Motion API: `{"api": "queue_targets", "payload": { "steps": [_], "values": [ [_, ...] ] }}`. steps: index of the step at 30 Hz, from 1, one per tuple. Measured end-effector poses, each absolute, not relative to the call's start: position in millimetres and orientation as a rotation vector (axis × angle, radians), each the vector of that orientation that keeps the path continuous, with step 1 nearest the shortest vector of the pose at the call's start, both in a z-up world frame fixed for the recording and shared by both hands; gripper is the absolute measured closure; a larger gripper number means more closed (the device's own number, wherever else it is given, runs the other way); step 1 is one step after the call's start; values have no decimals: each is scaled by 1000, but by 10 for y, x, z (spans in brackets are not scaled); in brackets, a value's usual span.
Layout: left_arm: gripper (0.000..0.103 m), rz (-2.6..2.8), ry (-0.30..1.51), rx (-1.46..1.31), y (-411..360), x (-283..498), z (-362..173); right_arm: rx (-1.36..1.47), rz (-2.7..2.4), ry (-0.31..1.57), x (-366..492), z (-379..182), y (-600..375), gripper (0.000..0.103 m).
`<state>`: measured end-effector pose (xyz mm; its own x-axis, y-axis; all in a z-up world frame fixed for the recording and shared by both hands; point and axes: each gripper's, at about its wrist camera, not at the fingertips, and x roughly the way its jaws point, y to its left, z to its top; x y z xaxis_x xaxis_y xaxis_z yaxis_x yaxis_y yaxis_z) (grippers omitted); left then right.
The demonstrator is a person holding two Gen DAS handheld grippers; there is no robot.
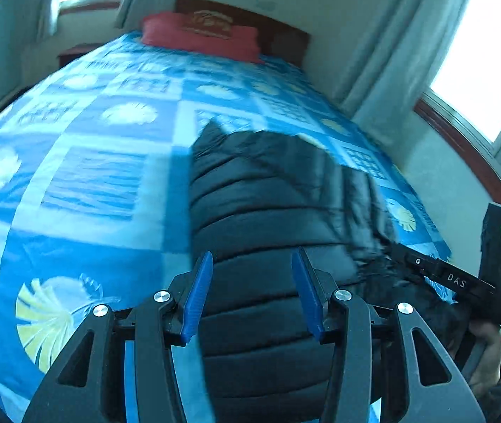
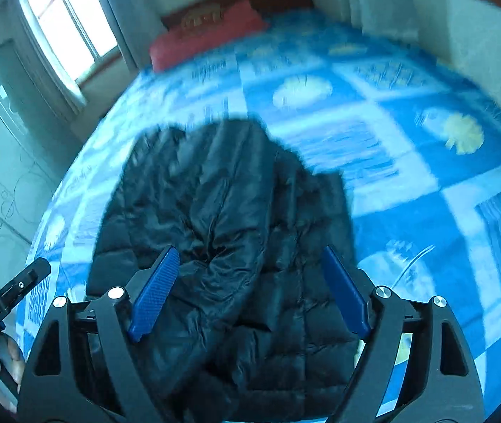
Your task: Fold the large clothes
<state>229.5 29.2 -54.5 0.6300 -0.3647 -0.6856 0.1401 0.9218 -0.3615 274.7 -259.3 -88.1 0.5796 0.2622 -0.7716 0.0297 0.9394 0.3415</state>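
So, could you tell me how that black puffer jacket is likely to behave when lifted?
The black puffer jacket looks quilted and creased, so it will probably flop and sag. Its shiny shell may slip between the fingers. Likely light for its bulk.

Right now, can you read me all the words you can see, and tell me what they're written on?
"DAS": on the right gripper's black body, seen in the left wrist view.
"GenRobot.AI": on the left gripper's black body, seen in the right wrist view.
Gold design on the red pillow: too blurred to read.

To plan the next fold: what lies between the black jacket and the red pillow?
Only bare blue patterned bedspread lies between the black jacket and the red pillow; both wrist views show it.
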Motion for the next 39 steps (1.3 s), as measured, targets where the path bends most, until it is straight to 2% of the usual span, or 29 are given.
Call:
{"api": "queue_targets", "payload": {
  "steps": [1,3,4,5,8,11,16,17,18,20,23,26,27,34,37,39],
  "values": [
    [56,-292,848,-296,338,2290,-579,370,159,962,2766,-941,-2604,22],
    [56,-297,865,-315,385,2304,-679,395,176,983,2787,-1009,-2615,64],
    [56,-303,870,-323,402,2305,-704,388,171,984,2790,-1016,-2620,67],
    [56,-312,874,-329,399,2310,-721,376,170,975,2790,-1016,-2634,75],
    [56,-353,878,-328,290,2348,-751,356,130,953,2809,-1006,-2744,82],
    [56,-382,885,-315,192,2411,-792,277,39,952,2867,-1116,-2865,83],
    [56,-404,934,-304,-25,2525,-1003,316,39,1003,2963,-1543,-3078,82],
    [54,-405,940,-306,-44,2536,-1045,320,40,1004,2970,-1587,-3089,82],
    [45,-390,940,-296,-71,2554,-1095,325,42,1005,2975,-1612,-3097,82],
    [40,-380,953,-297,-92,2596,-1177,334,51,1007,2985,-1630,-3111,81],
    [40,-380,957,-325,-45,2597,-1206,331,65,998,2955,-1560,-3129,76],
    [40,-378,945,-325,21,2500,-1157,318,36,967,2820,-1399,-3161,61],
    [40,-377,937,-322,34,2446,-1134,317,20,947,2745,-1317,-3167,59],
    [40,-402,878,-353,124,2090,-995,204,93,784,2090,-635,-2772,61],
    [40,-440,877,-358,65,1993,-1013,128,212,814,1926,-648,-2468,61],
    [40,-445,896,-343,-23,1988,-1055,81,195,846,1942,-786,-2441,65]
  ]
}}
